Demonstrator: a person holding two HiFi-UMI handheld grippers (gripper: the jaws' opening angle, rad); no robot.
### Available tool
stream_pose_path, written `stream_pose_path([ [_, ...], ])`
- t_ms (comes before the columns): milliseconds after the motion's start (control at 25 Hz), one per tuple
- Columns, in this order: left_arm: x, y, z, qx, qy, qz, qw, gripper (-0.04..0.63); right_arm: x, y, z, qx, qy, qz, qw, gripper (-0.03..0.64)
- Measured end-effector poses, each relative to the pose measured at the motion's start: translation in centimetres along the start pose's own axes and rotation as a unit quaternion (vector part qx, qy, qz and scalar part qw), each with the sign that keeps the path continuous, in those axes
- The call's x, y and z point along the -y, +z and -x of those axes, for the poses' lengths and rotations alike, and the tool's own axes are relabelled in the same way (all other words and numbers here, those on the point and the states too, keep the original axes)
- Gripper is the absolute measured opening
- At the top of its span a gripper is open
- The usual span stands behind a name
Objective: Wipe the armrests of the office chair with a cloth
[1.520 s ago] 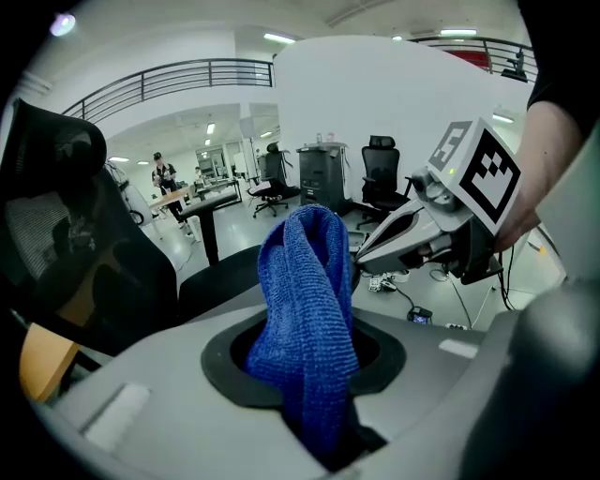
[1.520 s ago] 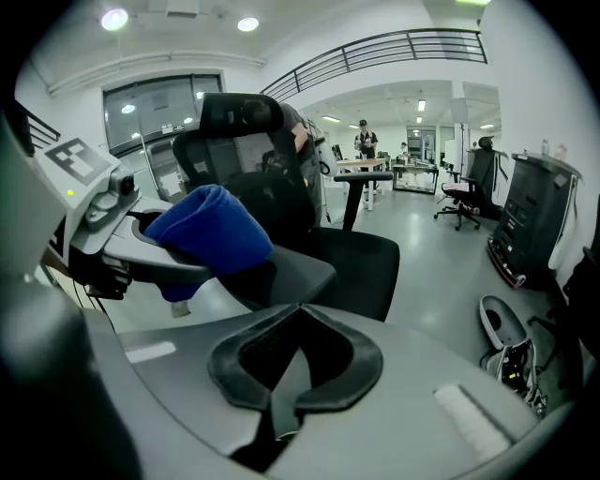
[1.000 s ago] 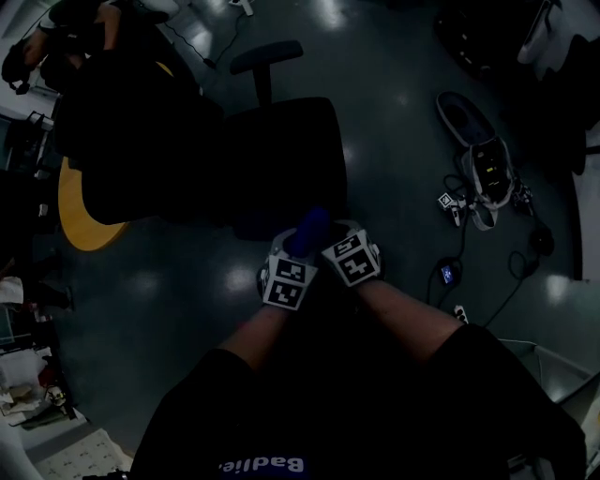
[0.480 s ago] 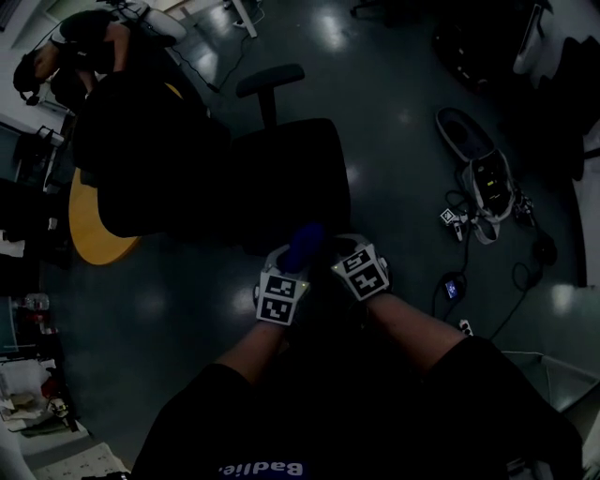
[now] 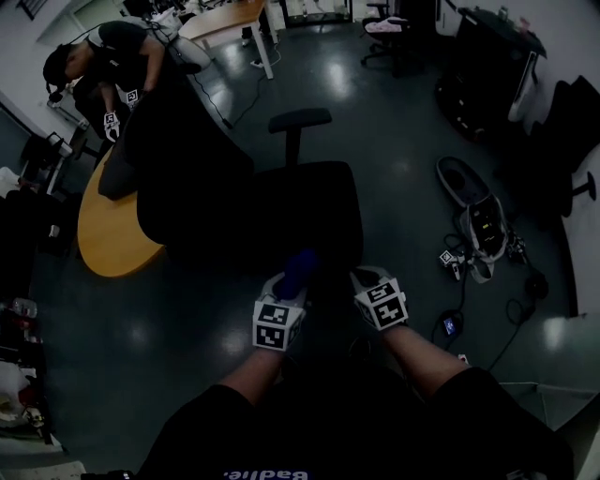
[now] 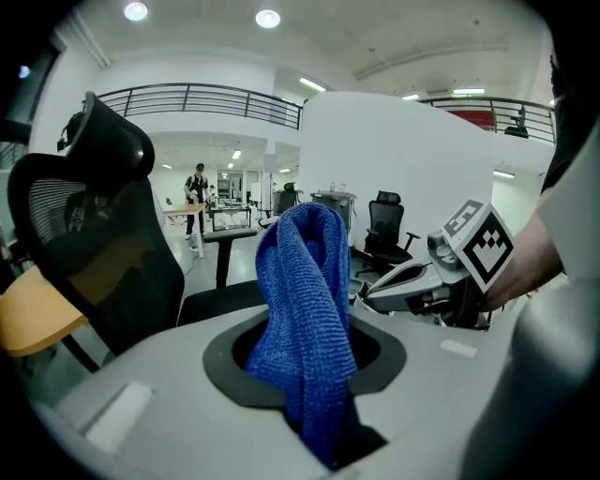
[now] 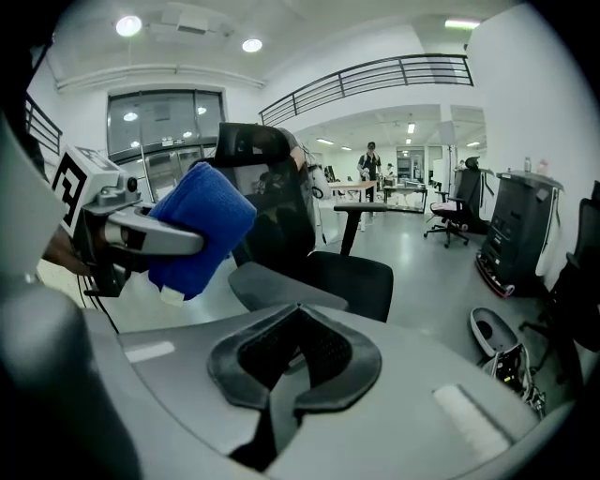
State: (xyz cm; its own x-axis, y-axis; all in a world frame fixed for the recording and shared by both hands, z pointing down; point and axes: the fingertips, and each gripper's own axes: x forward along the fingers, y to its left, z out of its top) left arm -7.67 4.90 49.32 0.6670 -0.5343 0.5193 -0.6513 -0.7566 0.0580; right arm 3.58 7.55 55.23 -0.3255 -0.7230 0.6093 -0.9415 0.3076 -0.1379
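A black office chair (image 5: 281, 211) stands just ahead of me, its far armrest (image 5: 298, 119) on a post beyond the seat. My left gripper (image 5: 291, 286) is shut on a blue cloth (image 5: 299, 269), which rises from the jaws in a thick fold (image 6: 305, 309). To its right, my right gripper (image 5: 367, 279) is shut with nothing between its jaws (image 7: 296, 330). In the right gripper view the near armrest (image 7: 281, 286), a grey pad, lies just past the jaws. The cloth (image 7: 199, 234) hangs above and left of that pad, clear of it.
A person (image 5: 98, 56) bends over a wooden table (image 5: 108, 234) at the back left. An open case, devices and cables (image 5: 478, 225) lie on the floor at the right. More office chairs (image 5: 389, 28) stand farther back.
Both grippers have dropped lower in the head view and the right one has drawn apart from the left. The view has tipped up, so more of the room shows. The cloth stays held.
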Motion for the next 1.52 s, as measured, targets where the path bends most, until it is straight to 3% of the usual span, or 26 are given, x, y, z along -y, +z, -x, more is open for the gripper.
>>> stream_pose_path([
  [200,-3.7,2.2,5.8,0.051,0.0,0.018,0.9985,0.127,-4.5,2.6,0.5,0.027,-0.018,0.005,0.999,0.003],
  [480,-7.7,3.8,13.1,0.113,-0.013,0.013,0.9934,0.127,-11.2,5.9,1.7,0.063,-0.038,-0.007,0.997,0.003],
  [640,-8.8,3.2,16.3,0.136,-0.039,0.043,0.989,0.127,-13.3,6.4,2.9,0.082,-0.061,-0.022,0.995,0.003],
  [840,-9.3,3.3,18.6,0.16,-0.063,0.028,0.9847,0.127,-15.0,5.5,3.9,0.086,-0.082,-0.051,0.992,0.003],
  [1240,-6.8,4.3,21.7,0.174,-0.082,0.006,0.9814,0.127,-17.2,6.9,7.0,0.114,-0.056,-0.037,0.991,0.003],
  [1520,-3.7,5.8,23.1,0.18,-0.08,-0.019,0.9803,0.127,-17.8,8.7,10.3,0.144,-0.009,-0.026,0.989,0.003],
])
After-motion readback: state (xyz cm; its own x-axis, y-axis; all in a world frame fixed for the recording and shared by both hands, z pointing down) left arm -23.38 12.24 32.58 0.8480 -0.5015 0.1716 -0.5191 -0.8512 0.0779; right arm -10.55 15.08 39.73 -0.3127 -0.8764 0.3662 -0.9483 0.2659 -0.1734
